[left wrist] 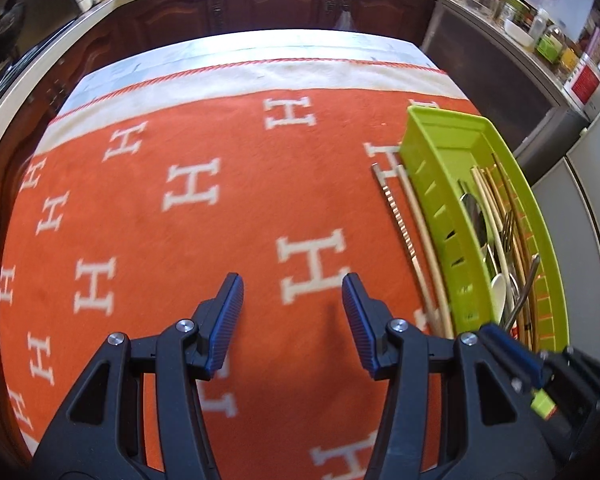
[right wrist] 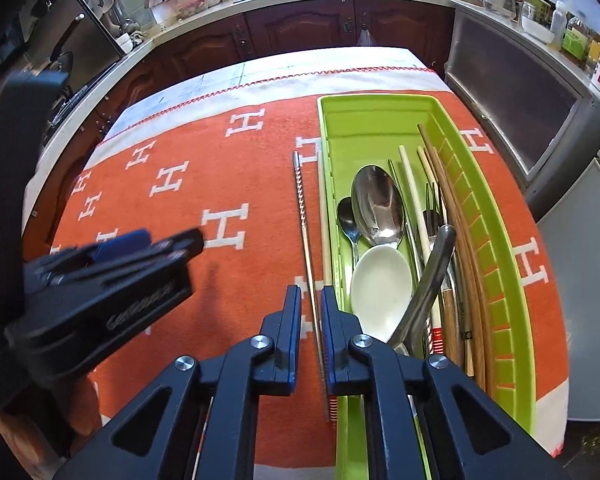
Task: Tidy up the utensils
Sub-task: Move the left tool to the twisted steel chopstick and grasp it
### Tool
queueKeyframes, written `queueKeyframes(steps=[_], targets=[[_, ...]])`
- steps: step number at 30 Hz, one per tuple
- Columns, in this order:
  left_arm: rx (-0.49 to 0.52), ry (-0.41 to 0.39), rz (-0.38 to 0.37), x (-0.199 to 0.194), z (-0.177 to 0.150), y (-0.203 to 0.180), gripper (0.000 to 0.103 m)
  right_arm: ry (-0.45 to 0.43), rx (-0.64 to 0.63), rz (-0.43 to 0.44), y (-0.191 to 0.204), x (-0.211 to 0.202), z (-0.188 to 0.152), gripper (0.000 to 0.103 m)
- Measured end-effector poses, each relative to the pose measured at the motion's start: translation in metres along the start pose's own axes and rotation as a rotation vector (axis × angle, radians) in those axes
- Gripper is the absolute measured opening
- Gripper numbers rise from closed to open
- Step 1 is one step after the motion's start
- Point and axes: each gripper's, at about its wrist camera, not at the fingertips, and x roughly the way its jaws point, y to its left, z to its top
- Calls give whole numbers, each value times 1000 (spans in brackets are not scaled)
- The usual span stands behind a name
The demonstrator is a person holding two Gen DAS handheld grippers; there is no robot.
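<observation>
Your right gripper (right wrist: 310,304) was clamped on the metal chopstick (right wrist: 302,216), a thin steel rod with a twisted far end, which lay on the orange blanket (right wrist: 188,148) just left of the green tray (right wrist: 512,280), with a pale chopstick (right wrist: 323,216) lying between it and the tray wall. Your left gripper (left wrist: 293,300) hung with its blue pads apart and nothing between them, over the blanket well left of the tray; from the right wrist view its black body bore raised lettering too blurred for you to read. The blanket carried a repeated white letter "H" across its orange field. Inside the tray lay a large steel spoon (right wrist: 376,204), a small spoon (right wrist: 346,216), a white ceramic spoon (right wrist: 380,292), a fork (right wrist: 432,208) and several wooden chopsticks (right wrist: 456,216).
</observation>
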Motion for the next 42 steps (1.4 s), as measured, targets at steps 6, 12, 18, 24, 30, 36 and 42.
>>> queueKeyframes(steps=[6, 12, 18, 24, 30, 36, 42], targets=[[34, 35, -30, 23, 14, -22, 48, -1, -3, -24, -9, -1, 0, 8], [33, 53, -72, 34, 21, -37, 48, 0, 34, 36, -23, -3, -1, 8], [18, 79, -89, 44, 21, -42, 48, -4, 26, 81, -29, -8, -7, 9], [9, 73, -146, 41, 20, -46, 48, -31, 29, 124, -39, -25, -17, 9], [69, 70, -115, 42, 13, -63, 48, -113, 48, 83, -53, -53, -19, 13], [133, 69, -119, 41, 8, -80, 51, -142, 91, 59, -71, -71, -20, 13], [143, 86, -110, 40, 4, -87, 53, -138, 115, 56, -82, -74, -24, 13]])
